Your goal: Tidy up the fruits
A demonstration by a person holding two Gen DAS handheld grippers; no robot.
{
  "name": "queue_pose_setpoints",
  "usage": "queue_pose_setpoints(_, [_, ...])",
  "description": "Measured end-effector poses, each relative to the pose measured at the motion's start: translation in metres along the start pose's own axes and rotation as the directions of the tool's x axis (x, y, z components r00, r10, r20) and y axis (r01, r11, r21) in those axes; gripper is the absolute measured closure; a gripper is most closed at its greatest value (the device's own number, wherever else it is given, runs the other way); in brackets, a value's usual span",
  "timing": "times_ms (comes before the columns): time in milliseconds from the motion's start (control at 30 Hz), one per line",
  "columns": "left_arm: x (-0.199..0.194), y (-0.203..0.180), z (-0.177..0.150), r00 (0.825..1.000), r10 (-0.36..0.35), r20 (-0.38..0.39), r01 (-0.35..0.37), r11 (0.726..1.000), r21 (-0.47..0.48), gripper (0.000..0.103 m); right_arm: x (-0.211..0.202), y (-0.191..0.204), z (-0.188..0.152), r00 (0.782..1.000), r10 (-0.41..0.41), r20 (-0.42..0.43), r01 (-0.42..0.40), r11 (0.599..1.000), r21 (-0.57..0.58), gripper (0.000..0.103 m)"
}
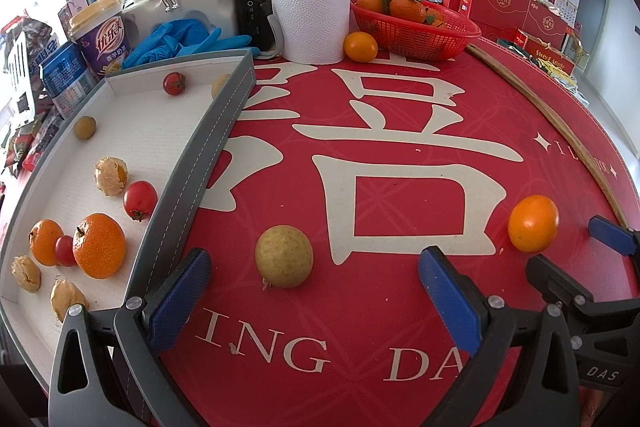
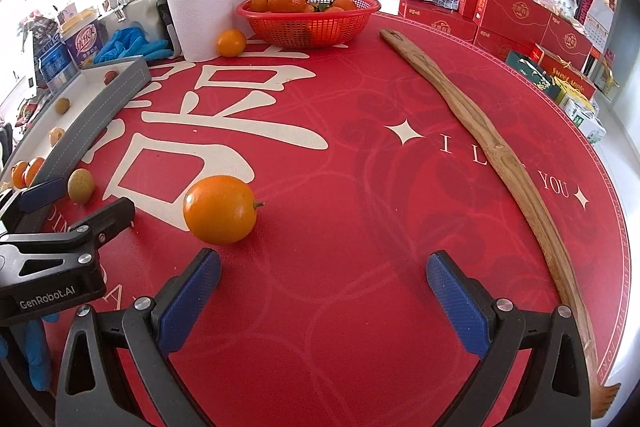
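On the red mat beside the grey tray (image 1: pixel 208 131), the orange (image 2: pixel 219 209) and smaller yellow-green fruit (image 1: pixel 284 256) look firm, smooth and prone to roll, best pinched across their widest middle by the left gripper (image 1: pixel 316 291) and right gripper (image 2: pixel 324 293), both spread wide and empty.

In the left wrist view, the tray (image 1: pixel 208 131) lies at left on the counter (image 1: pixel 400 307), holding tomatoes and oranges. A longan (image 1: pixel 284 257) sits lower centre, an orange (image 1: pixel 533 223) at right, the basket (image 1: pixel 416 31) at upper centre, and the stick (image 1: pixel 560 131) along the right edge.
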State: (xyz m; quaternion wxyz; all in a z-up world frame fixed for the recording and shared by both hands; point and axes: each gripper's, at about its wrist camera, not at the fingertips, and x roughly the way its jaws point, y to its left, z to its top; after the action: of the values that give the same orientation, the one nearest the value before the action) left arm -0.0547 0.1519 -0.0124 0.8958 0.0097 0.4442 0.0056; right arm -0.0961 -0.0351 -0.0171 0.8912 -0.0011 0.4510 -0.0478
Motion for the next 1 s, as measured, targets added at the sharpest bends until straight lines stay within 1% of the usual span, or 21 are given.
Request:
queue_pose_setpoints(833, [-0.0001,0.0,-0.0002,1.0,-0.001,0.0,0.001,1.0,0.001,0.0,-0.0001,0.0001,0.0001,1.0,0.0,0.0,0.0,1.0,0.0,0.0])
queue_pose_setpoints(867, [-0.0004,-0.0004,-0.0006,1.0,-0.002,0.001,0.002,1.0,0.002,0.001,-0.0001,0.0001,0.0002,1.0,0.0,0.0,0.0,1.0,0.0,0.0])
queue_pose_setpoints(933, [-0.0031,-0.0015,-0.0027,1.0,-0.019,0.005,0.019,1.0,0.007,0.006,-0.0001,0.0001,0.0002,1.0,0.0,0.0,0.0,1.0,0.0,0.0])
queue_pose_setpoints(967, [-0.0055,-0.0028,-0.0041,1.0,-0.017,0.011,0.016,1.0,0.017,0.009,-0.0001,0.0002,0.0002,1.0,0.0,0.0,0.0,1.0,0.0,0.0])
queue_pose_setpoints(1000, [-0.0078,-0.0043,-0.0055,1.0,-0.019,0.018,0.019,0.999,0.029,0.016,0.0,0.0002,0.0002,1.0,0.0,0.0,0.0,1.0,0.0,0.0])
